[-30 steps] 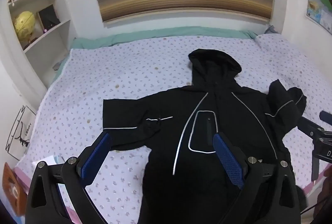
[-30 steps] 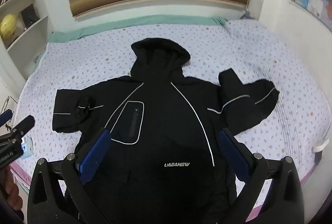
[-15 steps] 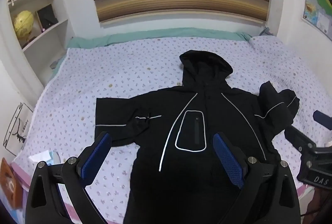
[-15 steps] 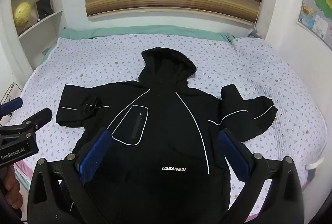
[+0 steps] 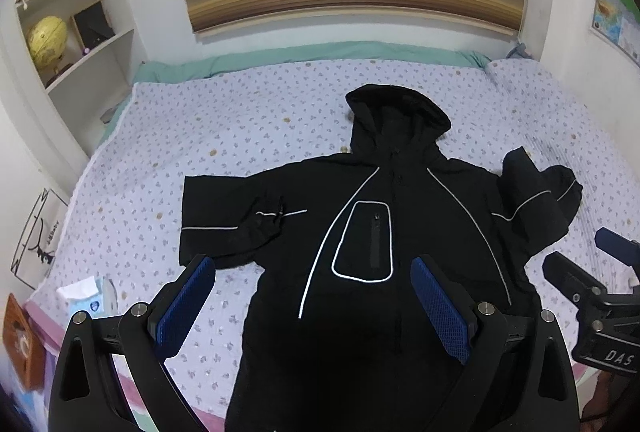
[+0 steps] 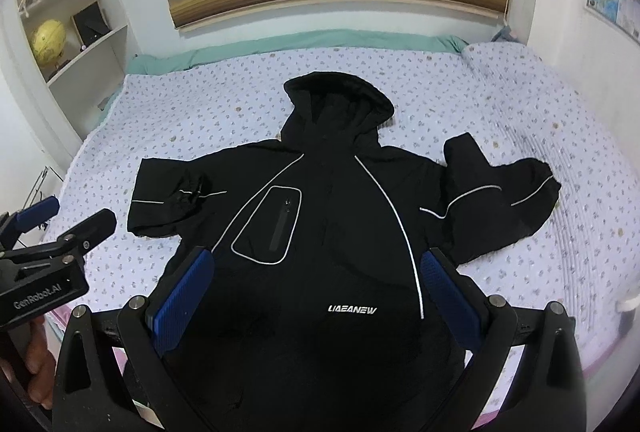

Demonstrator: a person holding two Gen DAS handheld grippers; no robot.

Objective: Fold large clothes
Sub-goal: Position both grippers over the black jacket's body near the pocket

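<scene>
Lettering point(image 6: 352, 309) on the jacket point(image 6: 328, 232) shows only rightward; both tongs point(image 5: 312, 308) point(image 6: 316, 296) gape apart.

Both tongs are held side by side in the air, the left tongs point(image 5: 312, 292) and the right tongs point(image 6: 316, 284) each with blue-padded fingers spread wide apart, gripping nothing.

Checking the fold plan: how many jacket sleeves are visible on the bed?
2. One sleeve lies left of the jacket body, doubled back on itself. The other sleeve lies right of it, bent and bunched. Neither looks hidden.
</scene>
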